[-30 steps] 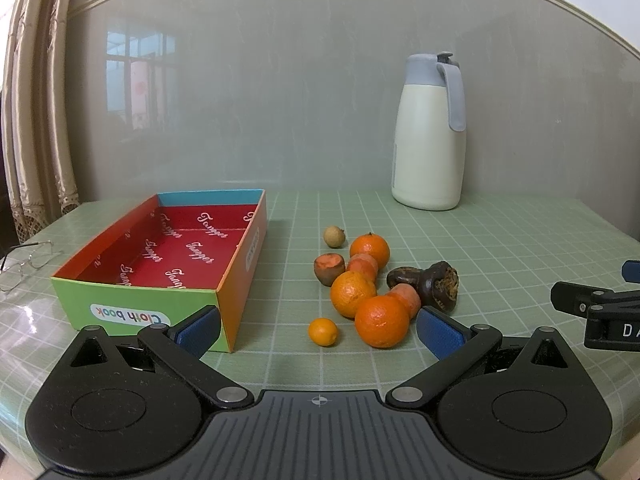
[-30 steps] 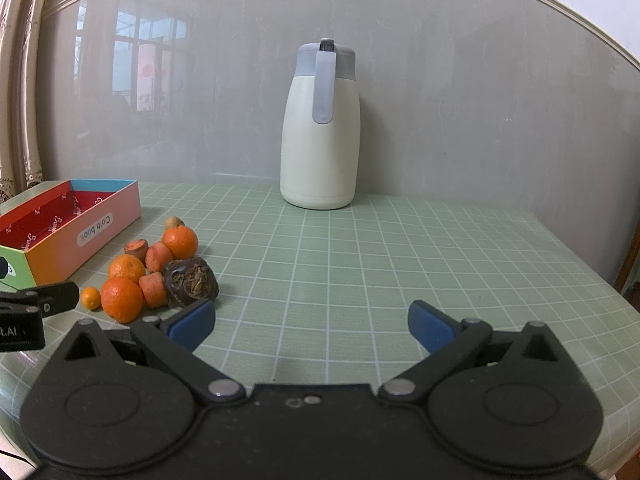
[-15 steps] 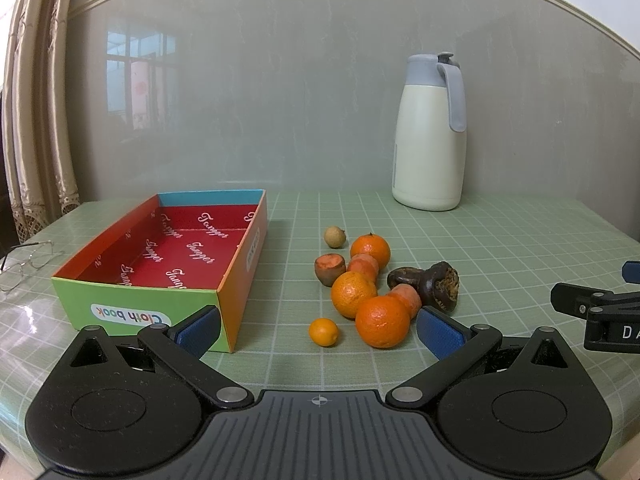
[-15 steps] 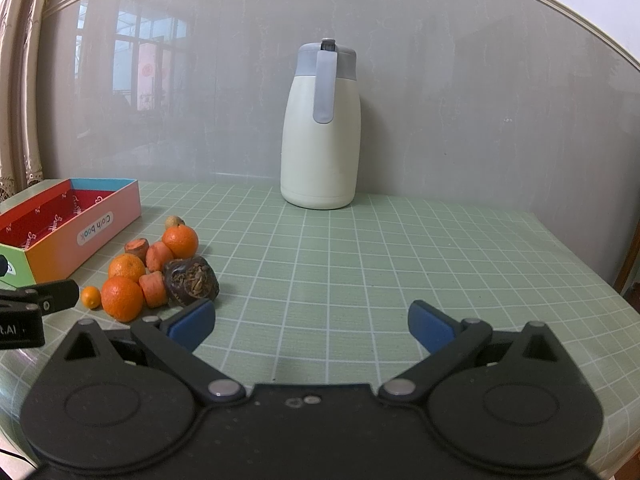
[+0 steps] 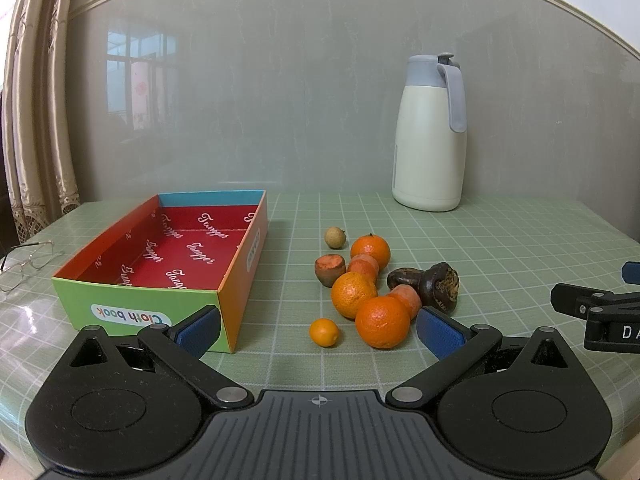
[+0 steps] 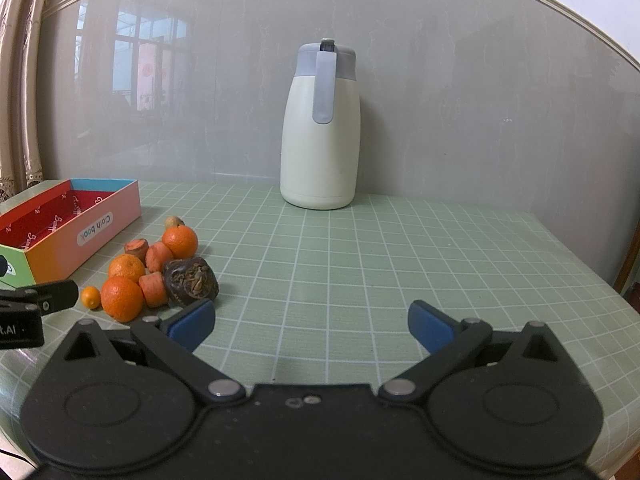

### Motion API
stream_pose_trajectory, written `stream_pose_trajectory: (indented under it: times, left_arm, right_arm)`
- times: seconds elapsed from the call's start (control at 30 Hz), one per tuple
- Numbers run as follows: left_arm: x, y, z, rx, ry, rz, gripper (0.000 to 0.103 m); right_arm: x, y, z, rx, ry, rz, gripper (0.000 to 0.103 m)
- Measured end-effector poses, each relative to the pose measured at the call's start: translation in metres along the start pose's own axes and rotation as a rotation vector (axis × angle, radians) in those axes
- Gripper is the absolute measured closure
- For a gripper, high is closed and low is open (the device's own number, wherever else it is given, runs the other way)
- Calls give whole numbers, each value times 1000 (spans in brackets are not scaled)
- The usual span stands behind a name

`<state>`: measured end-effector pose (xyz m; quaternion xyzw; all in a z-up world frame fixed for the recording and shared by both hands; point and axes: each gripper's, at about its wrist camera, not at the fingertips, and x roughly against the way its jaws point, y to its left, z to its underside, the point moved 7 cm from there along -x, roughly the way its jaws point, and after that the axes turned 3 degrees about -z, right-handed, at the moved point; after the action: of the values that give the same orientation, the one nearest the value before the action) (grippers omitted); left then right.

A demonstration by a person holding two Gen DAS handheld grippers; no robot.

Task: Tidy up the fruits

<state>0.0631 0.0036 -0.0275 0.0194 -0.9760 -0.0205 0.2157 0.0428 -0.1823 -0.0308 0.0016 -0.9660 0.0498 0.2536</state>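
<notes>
A loose pile of fruit lies on the green checked table: three oranges, the nearest one [image 5: 382, 322] [image 6: 121, 298] in front, a tiny kumquat [image 5: 324, 332] [image 6: 91, 296], several carrot-like chunks [image 5: 329, 268], a dark wrinkled fruit [image 5: 440, 286] [image 6: 191, 280] and a small tan longan [image 5: 334, 237]. An open cardboard box [image 5: 240, 264] [image 6: 96, 232] with a red floor stands empty left of the pile. My left gripper [image 5: 318, 330] is open just short of the kumquat and nearest orange. My right gripper [image 6: 310, 326] is open over bare table, right of the pile.
A white thermos jug [image 5: 430, 136] [image 6: 320, 128] stands at the back against the grey wall. A pair of glasses [image 5: 24, 264] lies at the table's left edge. The table's right edge [image 6: 600, 264] falls away at the far right.
</notes>
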Motion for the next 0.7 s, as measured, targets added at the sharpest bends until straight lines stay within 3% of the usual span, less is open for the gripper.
stream_pose_trajectory:
  times: [0.7]
  left_arm:
    - [0,1,0,1,1,3,0]
  right_arm:
    - [-1,1,1,6,2,2,0]
